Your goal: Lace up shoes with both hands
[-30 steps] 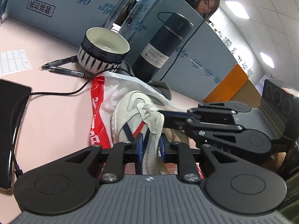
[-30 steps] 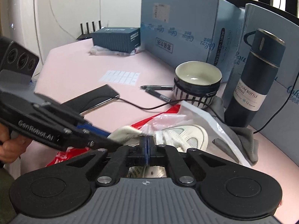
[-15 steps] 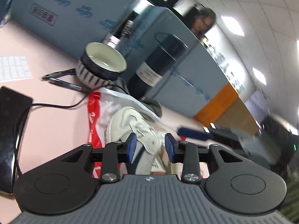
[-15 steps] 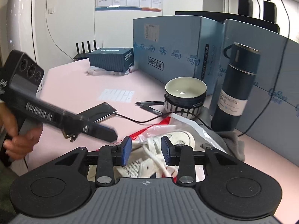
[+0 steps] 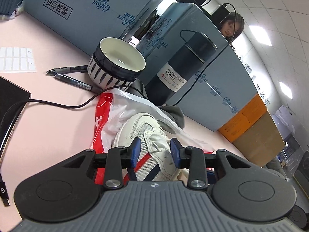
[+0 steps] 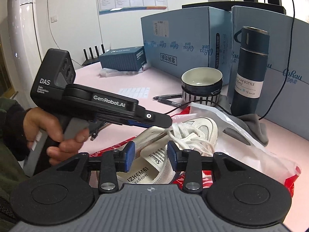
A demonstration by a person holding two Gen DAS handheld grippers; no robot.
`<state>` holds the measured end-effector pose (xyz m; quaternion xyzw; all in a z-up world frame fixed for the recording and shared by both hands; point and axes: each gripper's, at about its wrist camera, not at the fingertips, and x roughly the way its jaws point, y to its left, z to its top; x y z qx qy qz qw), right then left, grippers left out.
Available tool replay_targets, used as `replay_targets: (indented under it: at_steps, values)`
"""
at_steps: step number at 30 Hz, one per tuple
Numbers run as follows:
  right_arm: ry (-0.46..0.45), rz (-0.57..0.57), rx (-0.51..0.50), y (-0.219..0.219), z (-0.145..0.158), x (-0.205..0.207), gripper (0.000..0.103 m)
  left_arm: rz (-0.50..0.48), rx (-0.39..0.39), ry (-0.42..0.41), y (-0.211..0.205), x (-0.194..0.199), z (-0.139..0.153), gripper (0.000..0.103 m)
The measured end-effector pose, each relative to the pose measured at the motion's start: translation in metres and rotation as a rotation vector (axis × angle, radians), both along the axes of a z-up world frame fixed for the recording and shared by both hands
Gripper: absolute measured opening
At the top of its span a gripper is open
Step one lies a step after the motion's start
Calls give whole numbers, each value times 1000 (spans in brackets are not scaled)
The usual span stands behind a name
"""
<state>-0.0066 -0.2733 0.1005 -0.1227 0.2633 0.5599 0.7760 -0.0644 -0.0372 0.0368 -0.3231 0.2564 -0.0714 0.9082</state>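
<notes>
A white sneaker [image 5: 139,127] with red and navy side stripes lies on a red and white plastic bag [image 5: 104,116] on the pink table. My left gripper [image 5: 154,150] is open, its blue pads either side of the laced upper without pressing it; a lace tip [image 5: 155,147] shows between them. In the right wrist view the sneaker [image 6: 202,129] shows its printed insole and loose white laces [image 6: 185,135]. My right gripper [image 6: 150,154] hangs over the shoe's mouth, jaws opening, nothing gripped. A hand [image 6: 48,131] holds the left gripper [image 6: 168,120], its tip at the laces.
Behind the shoe stand a striped bowl [image 5: 117,63], a dark vacuum bottle [image 5: 183,67] and blue cartons [image 5: 87,9]. Two pens [image 5: 71,79], a phone [image 5: 9,104] with its cable [image 5: 58,104] and a grey cloth [image 6: 256,127] lie close by. A person [image 5: 231,25] sits behind the cartons.
Both grippers were shut at the shoe a second ago and now stand open. The right gripper has drawn back out of the left wrist view.
</notes>
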Motion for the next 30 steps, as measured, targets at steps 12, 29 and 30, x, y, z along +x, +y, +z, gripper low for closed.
replay_targets:
  at_steps: [12, 29, 30]
  values:
    - [13, -18, -28, 2, -10, -2, 52, 36, -1, -43, 2, -6, 2, 4]
    - [101, -91, -66, -1, -28, 8, 51, 47, -135, -55, 20, -13, 2, 20]
    - [101, -91, -66, -1, -27, 8, 51, 39, -131, -44, 17, -11, 1, 21]
